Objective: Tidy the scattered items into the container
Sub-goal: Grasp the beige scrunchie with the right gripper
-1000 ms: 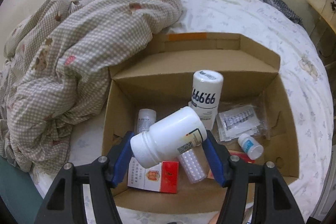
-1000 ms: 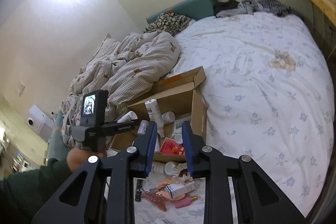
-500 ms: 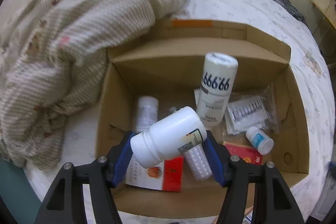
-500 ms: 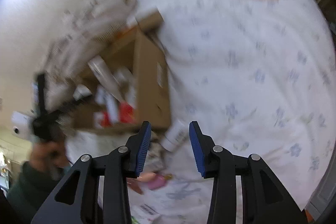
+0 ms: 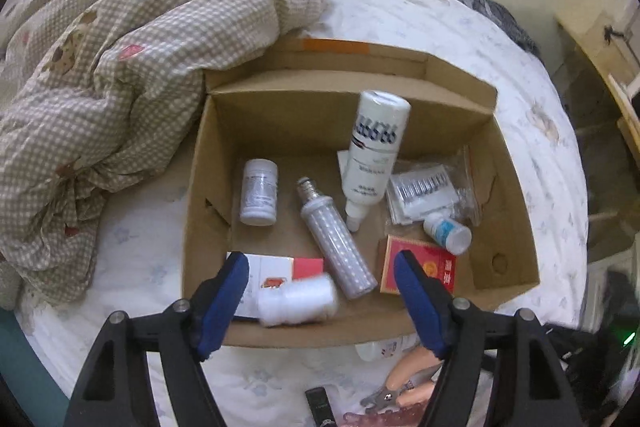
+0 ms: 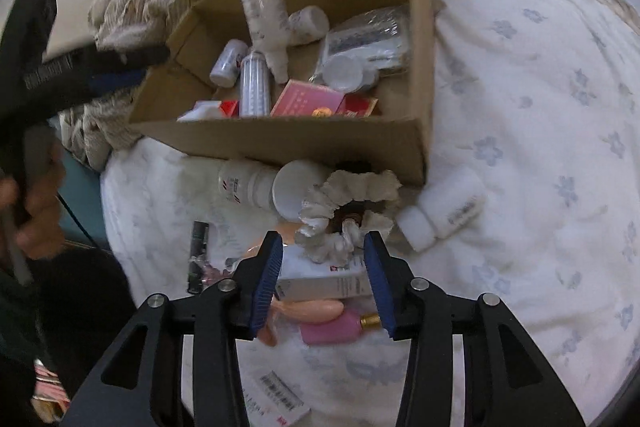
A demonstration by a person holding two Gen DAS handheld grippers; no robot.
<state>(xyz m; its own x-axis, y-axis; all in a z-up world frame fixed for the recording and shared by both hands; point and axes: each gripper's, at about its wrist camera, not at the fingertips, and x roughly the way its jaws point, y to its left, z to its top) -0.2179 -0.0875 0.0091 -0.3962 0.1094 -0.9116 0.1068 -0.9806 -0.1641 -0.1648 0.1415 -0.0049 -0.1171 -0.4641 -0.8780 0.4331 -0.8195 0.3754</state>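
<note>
The cardboard box (image 5: 200, 187) on the bed (image 6: 540, 107) already holds most items: a tall white bottle (image 5: 376, 151), an LED bulb (image 5: 336, 239), a small pill bottle (image 5: 259, 191), red packets. The left tongs (image 5: 320, 291) are spread wide and empty; a blurred white bottle (image 5: 298, 301) lies between them in the box's near edge, at 6 o'clock, long axis 3 to 9 o'clock. The right tongs (image 6: 322, 283) are spread over what seems left outside: a scrunchie (image 6: 348, 207), a white jar (image 6: 440, 209), a pink bottle (image 6: 332, 331)
</note>
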